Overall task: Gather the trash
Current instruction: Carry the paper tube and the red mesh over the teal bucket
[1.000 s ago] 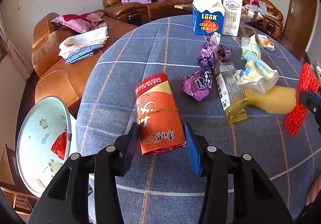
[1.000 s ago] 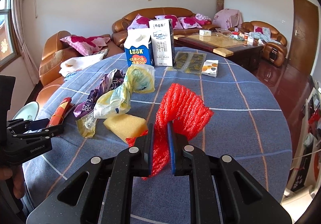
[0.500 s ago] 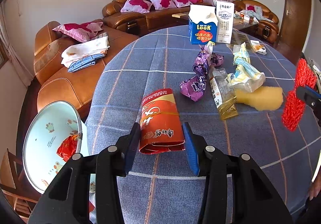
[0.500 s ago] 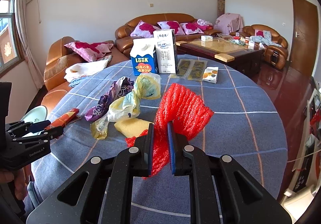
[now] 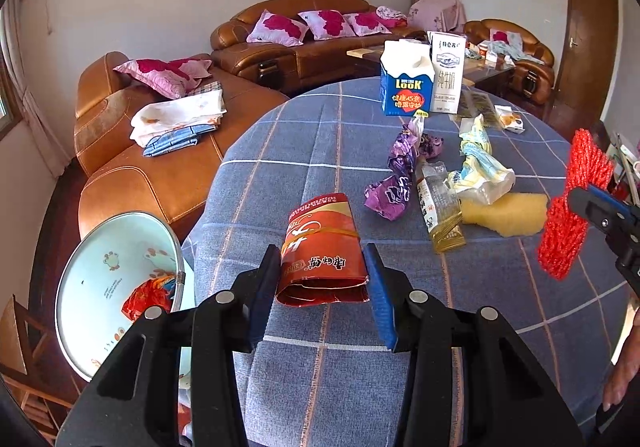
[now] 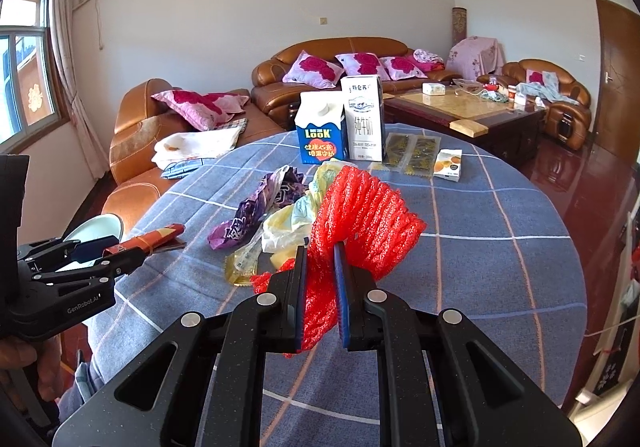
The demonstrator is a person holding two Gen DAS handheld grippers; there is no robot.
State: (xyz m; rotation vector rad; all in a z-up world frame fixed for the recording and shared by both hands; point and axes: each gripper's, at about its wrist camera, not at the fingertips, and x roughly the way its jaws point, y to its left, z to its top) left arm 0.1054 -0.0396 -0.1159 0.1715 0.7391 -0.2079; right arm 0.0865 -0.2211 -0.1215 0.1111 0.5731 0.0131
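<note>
Left gripper (image 5: 323, 287), seen from its own wrist camera, grasps a flattened red packet (image 5: 322, 247) by its near end, one pad on each long edge. I hold the packet just above the blue checked table (image 5: 280, 151), its far end pointing away from me. It looks light and thin, a folded foil bag banded with elastic; I judge it slick and easily crushed, so the grip across its width near the open end seems right. A white bin (image 5: 104, 287) stands below the table edge on the left, with red rubbish already inside. Further along the table lie a purple wrapper (image 5: 394, 183), a clear sachet (image 5: 438, 207), a pale bag (image 5: 480, 171) and a yellow sponge (image 5: 506, 213), close together.

Right gripper (image 6: 320, 283), from its own camera, is clenched tight on a red foam net (image 6: 360, 215), which fans out above the jaws. The net looks featherlight, soft and springy; I judge it will not slip, and any pinch on its bunched middle will do. My left gripper (image 6: 120, 253) shows at the left edge with the packet (image 6: 154, 237), the bin (image 6: 96, 227) just behind it.
</note>
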